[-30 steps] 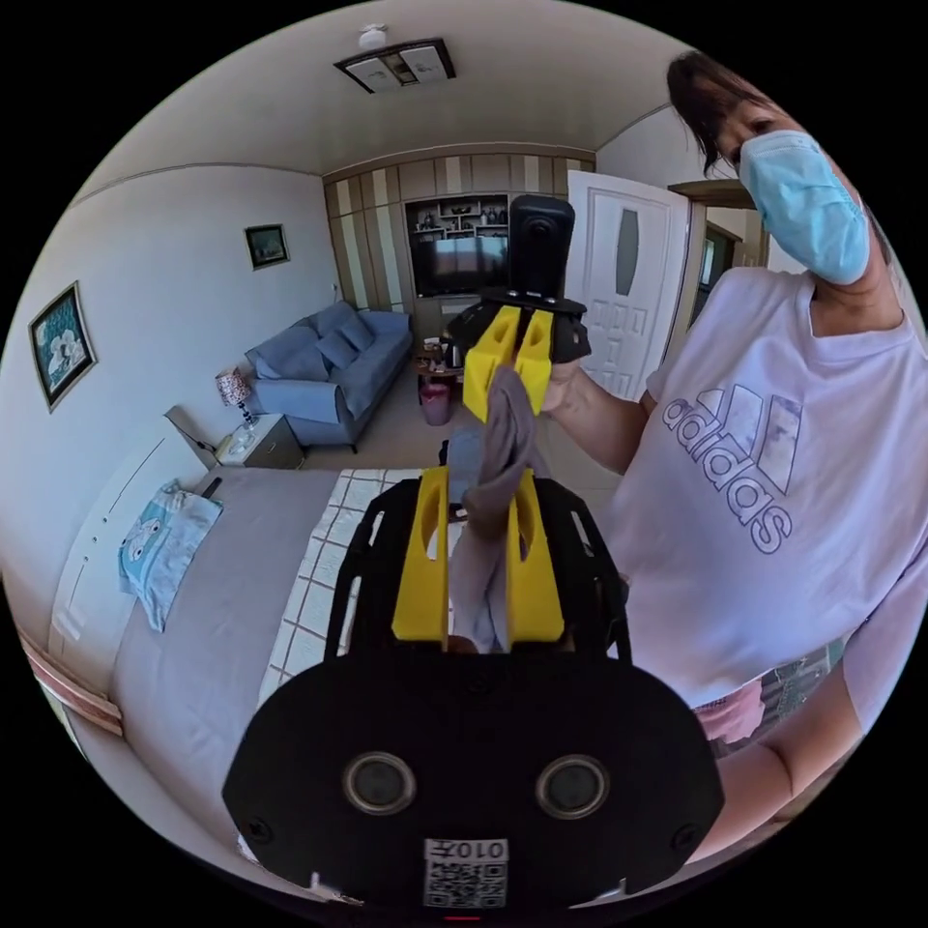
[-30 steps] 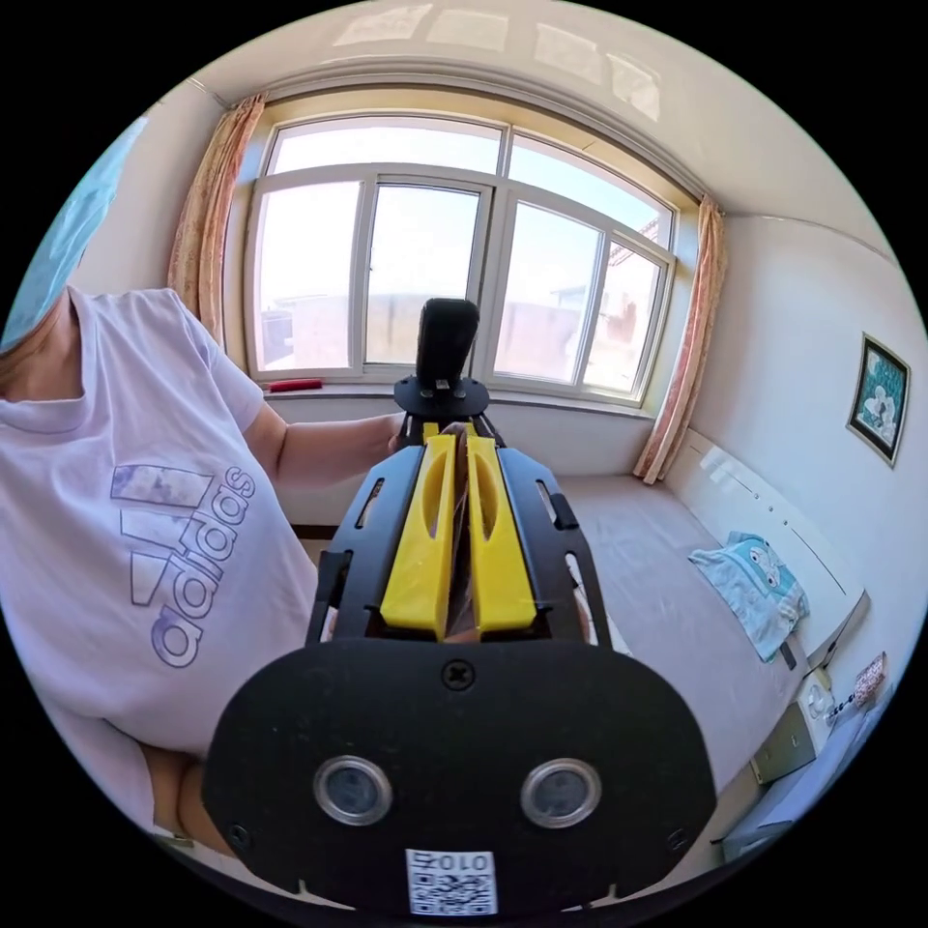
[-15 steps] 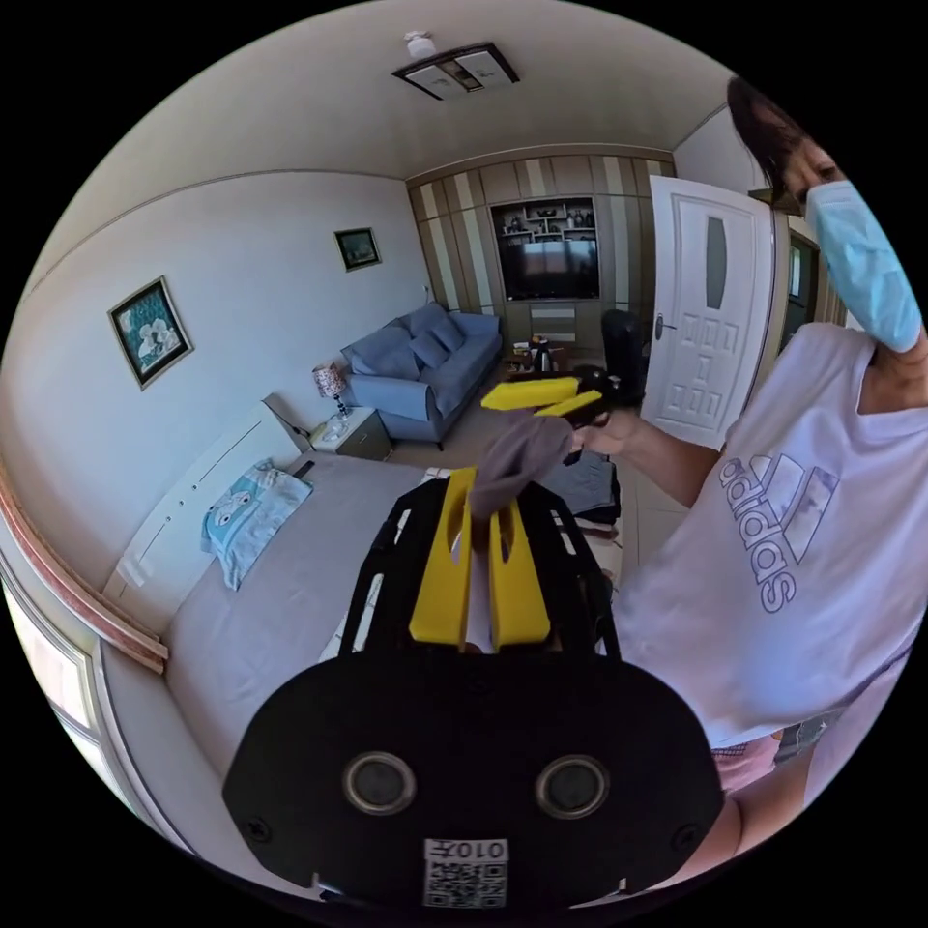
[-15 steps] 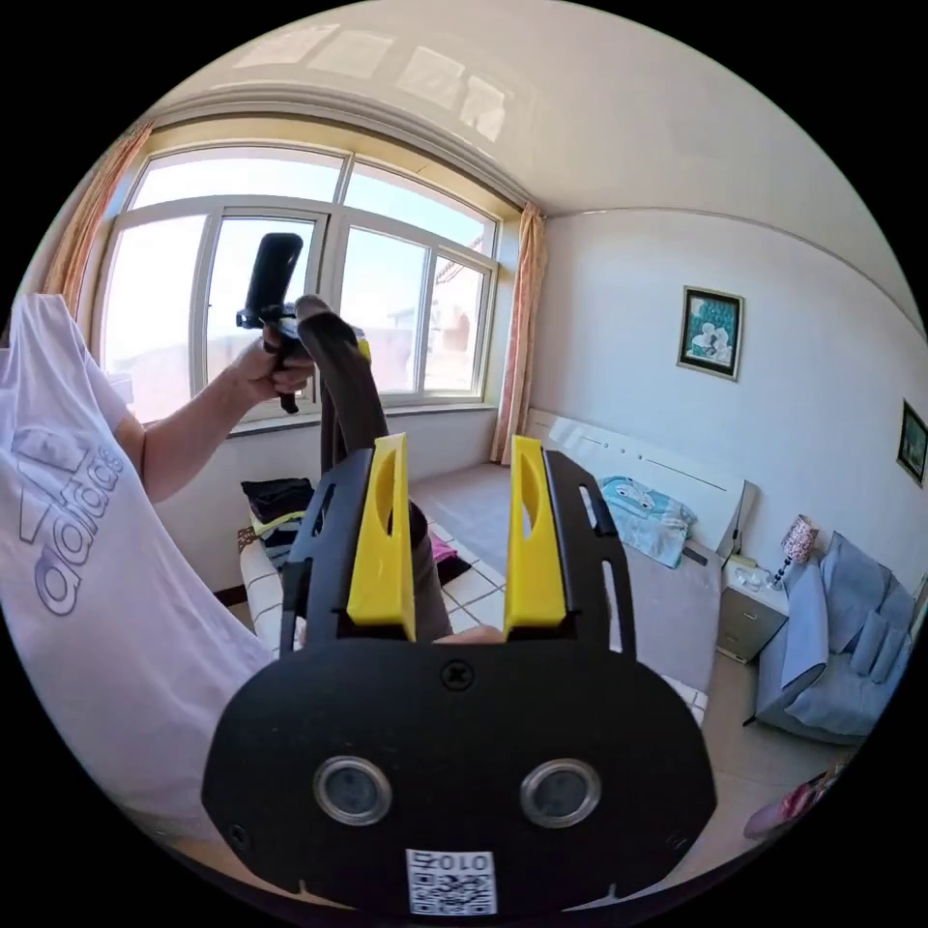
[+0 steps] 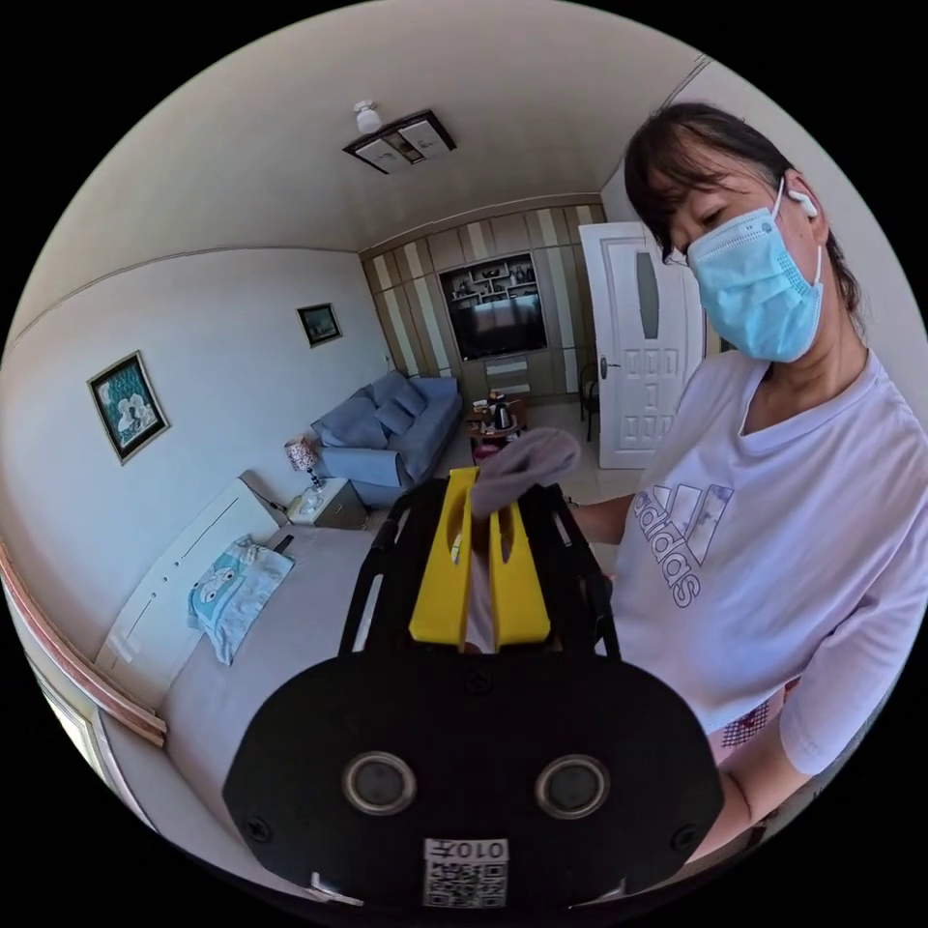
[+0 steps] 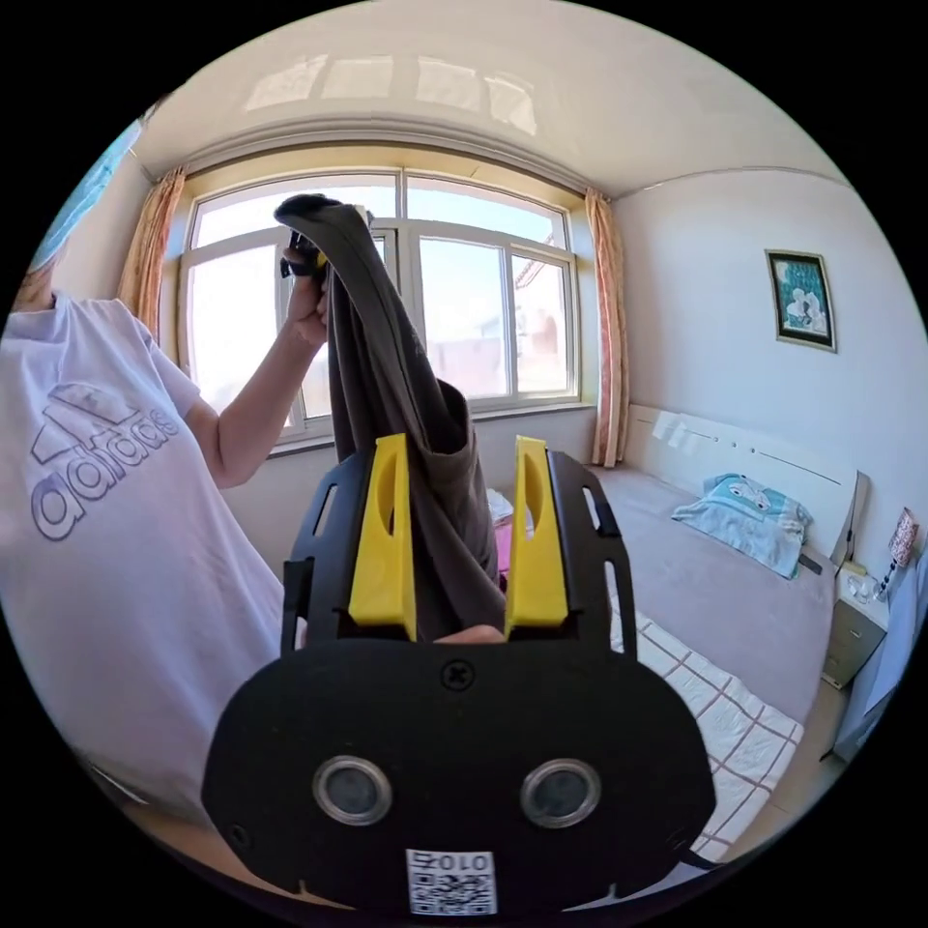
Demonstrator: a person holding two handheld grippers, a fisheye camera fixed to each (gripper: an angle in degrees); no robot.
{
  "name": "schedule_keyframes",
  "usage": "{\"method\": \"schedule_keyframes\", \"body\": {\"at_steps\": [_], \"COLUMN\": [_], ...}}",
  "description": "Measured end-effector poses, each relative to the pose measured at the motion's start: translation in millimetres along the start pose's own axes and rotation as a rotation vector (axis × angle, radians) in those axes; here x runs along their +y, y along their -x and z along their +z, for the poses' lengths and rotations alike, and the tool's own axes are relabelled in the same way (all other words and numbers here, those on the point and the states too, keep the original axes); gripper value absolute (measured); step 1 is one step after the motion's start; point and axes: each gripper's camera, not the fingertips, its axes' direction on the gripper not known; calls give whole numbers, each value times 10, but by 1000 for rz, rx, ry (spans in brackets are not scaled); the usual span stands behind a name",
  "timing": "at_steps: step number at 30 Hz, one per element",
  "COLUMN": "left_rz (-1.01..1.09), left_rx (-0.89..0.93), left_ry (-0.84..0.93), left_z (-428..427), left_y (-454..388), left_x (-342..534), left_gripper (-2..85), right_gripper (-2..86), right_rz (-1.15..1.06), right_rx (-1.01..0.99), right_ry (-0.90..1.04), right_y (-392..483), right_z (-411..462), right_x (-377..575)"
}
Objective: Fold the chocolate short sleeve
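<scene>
My left gripper (image 5: 478, 541) is pinched on a bunched edge of the chocolate short sleeve (image 6: 406, 435); cloth sticks out past the jaw tips. Seen from the right gripper view, that left gripper is raised high above the bed (image 6: 715, 590), and the shirt hangs from it in a rumpled rope, dangling down toward the bed.

My right gripper (image 6: 454, 541) is spread. The hanging cloth passes between its jaws, but I see no pinch; the jaws stand apart on both sides of it.

Progress, my call: no fold made yet. The shirt is off the bed, in the air, twisted and unspread. Left to do: take a second corner with the right gripper, shake the shirt open, lay it flat on the bed, then fold sleeves and body.

A light blue garment (image 6: 749, 517) lies at the head end of the bed, well apart from the shirt. A checked quilt (image 6: 720, 701) lies at the bed's near end.
</scene>
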Motion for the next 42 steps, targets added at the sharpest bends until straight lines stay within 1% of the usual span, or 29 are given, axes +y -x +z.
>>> {"method": "schedule_keyframes", "body": {"at_steps": [1, 3, 6, 10, 12, 14, 17, 20, 22, 24, 27, 28, 29, 30, 31, 33, 35, 37, 38, 42], "left_rz": [-20, -57, -91, -93, -93, -86, -73, -75, -80, -62, -29, -22, -22, -27, -45, -99, -209, -291, -347, -424], "left_rx": [-1, -6, 4, 30, 41, 62, 81, 71, 85, 93, 54, 29, -2, -22, -72, -146, -218, -214, -184, -99], "left_ry": [4, 7, -8, -17, -16, -23, -36, -27, -32, -50, -71, -75, -65, -55, -29, 22, 110, 152, 151, 84], "left_z": [-23, -61, -148, -236, -263, -307, -371, -418, -464, -542, -740, -837, -930, -974, -1061, -1182, -1304, -1357, -1386, -1490], "left_y": [33, 94, 169, 237, 265, 289, 320, 380, 421, 413, 372, 375, 395, 414, 464, 585, 807, 958, 1035, 1078], "left_x": [47, 111, 177, 169, 147, 106, 36, -37, -78, -133, -253, -286, -298, -293, -250, -105, 245, 585, 813, 1289], "left_gripper": [-5, -5, -5, -5, -5, -5, -5, -5, -5, -5, -5, -5, -5, -5, -5, -5, -5, -4, -4, -4], "right_gripper": [149, 138, 122, 117, 113, 111, 112, 111, 109, 101, 68, 60, 44, 41, 39, 35, 34, 33, 32, 31], "right_rz": [0, -12, -13, 66, 95, 87, 40, -39, -55, -25, 25, 40, 85, 122, 132, 160, 185, 160, 110, -143], "right_rx": [1, 36, 72, -57, -120, -127, -119, -192, -151, -76, -43, -44, -31, 22, 53, 205, 310, 371, 413, 573], "right_ry": [15, 119, 157, 158, 112, 88, 111, 117, 148, 225, 354, 359, 306, 235, 213, 179, 147, 136, 133, 135], "right_y": [-12, -2, 9, -97, -122, -85, 27, 208, 285, 284, 268, 271, 265, 249, 236, 136, 73, 125, 245, 921], "right_z": [29, 197, 344, 432, 364, 311, 303, 303, 339, 451, 585, 568, 458, 296, 208, -205, -588, -893, -1022, -1106], "right_x": [12, 61, 155, 250, 261, 239, 176, 103, 98, 181, 363, 378, 385, 371, 352, 184, -36, -340, -562, -1180]}}
